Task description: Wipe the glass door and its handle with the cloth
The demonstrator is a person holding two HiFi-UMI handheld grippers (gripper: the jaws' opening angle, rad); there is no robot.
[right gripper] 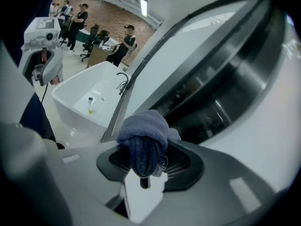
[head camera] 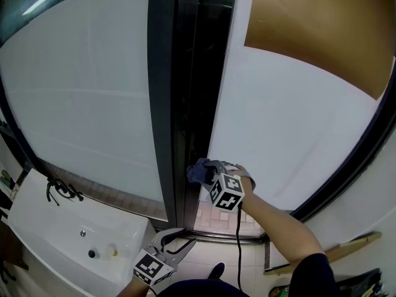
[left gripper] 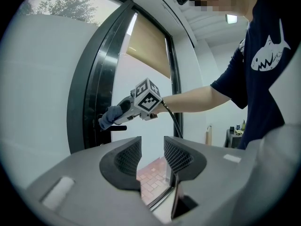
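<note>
In the head view, the white sink [head camera: 37,228] sits at 8 o'clock, well apart from the work.

The left gripper [left gripper: 152,157] hangs low at 6 o'clock. Its jaws stand partly apart with nothing between them, only brick floor showing beyond. Judged as parked, it leaves the door zone to the other hand.

The dark upright frame of the glass door [head camera: 162,91] runs from 12 to 6 o'clock through the centre. The black handle [left gripper: 116,127] projects from it, seen best in the left gripper view.

The right gripper [right gripper: 149,161] is closed on a bunched blue-grey cloth [head camera: 199,172]. The wad bulges past the jaw tips, so fabric rather than jaw meets the surface. The cloth lies against the frame at the handle, just above it. Judged step: wiping the handle.

Clearance:
- Open pane extends toward 3 o'clock.
- The frame edge bounds travel at 9 o'clock.
- The floor sill lies near at 6 o'clock.
- The brown blind [head camera: 322,23] hangs well above, at 1 o'clock.
</note>
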